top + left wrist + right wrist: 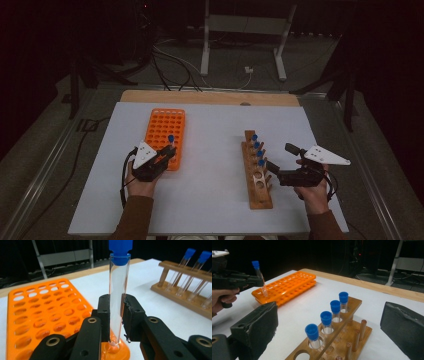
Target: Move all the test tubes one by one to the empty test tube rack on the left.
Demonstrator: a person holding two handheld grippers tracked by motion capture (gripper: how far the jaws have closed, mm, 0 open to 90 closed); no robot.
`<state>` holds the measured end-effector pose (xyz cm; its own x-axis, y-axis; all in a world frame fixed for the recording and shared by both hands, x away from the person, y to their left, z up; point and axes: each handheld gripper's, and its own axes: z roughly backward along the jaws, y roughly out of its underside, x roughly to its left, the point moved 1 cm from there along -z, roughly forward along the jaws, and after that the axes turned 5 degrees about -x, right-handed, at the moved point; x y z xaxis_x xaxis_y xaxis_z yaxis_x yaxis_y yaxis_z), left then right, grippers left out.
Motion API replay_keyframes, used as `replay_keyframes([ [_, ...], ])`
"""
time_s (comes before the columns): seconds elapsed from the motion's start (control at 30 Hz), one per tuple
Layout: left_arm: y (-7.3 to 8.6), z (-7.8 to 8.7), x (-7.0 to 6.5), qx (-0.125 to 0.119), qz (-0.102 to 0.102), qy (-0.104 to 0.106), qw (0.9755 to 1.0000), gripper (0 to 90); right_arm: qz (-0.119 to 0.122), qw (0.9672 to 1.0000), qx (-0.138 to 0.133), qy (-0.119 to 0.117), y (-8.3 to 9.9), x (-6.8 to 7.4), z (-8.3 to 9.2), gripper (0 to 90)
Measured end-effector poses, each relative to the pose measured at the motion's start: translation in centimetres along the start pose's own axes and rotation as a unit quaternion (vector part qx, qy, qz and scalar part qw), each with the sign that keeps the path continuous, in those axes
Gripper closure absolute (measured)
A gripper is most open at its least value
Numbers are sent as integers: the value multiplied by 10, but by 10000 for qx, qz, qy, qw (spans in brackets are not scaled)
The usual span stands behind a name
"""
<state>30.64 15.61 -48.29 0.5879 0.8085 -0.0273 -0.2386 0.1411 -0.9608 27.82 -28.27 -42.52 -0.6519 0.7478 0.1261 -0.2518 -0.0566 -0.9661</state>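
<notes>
Tube (117,300) with a blue cap held upright in the left gripper (117,320), its rounded bottom at a hole in the near right corner of the orange rack (42,312).

The left gripper's jaws are clenched on the tube's clear glass, one pad on each side. The orange rack lies on the white table (210,170) toward its left edge. The right gripper (329,322) hangs with jaws spread wide and nothing between them, just beside the wooden rack (257,172), where four blue-capped tubes (329,315) stand in its far holes.
</notes>
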Motion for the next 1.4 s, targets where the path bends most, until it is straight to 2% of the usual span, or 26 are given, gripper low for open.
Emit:
replay_keyframes([
  [0.27,16,-5,2,394,33,-18,9992,783,43,10000,2,-10,0,0,3,19],
  [0.47,22,-8,-1,752,-28,-78,9971,785,88,10000,15,8,1,0,4,19],
  [0.67,22,-8,-3,803,-56,-99,9967,777,82,10000,11,4,1,-1,4,19],
  [0.7,22,-8,-3,796,-22,-101,9968,768,75,10000,15,7,1,-1,4,19],
  [0.73,21,-8,-3,802,-5,-141,9967,718,79,10000,19,3,1,-1,4,19],
  [0.8,20,-6,-2,733,44,-154,9972,648,87,10000,25,-3,2,-1,3,19],
  [0.97,10,5,-2,374,211,-85,9990,533,86,9999,86,-27,4,-1,1,19],
  [1.1,2,15,-1,84,413,-30,9991,509,80,9998,173,-55,7,-2,-1,30],
  [1.2,-1,21,0,-1,513,13,9987,486,78,9996,244,-115,9,-2,-3,51],
  [1.27,-2,25,0,-26,500,33,9987,476,75,9995,273,-123,10,-1,-4,54],
  [1.4,-4,30,0,-47,542,-7,9985,384,80,9991,375,-181,13,-1,-8,64],
])
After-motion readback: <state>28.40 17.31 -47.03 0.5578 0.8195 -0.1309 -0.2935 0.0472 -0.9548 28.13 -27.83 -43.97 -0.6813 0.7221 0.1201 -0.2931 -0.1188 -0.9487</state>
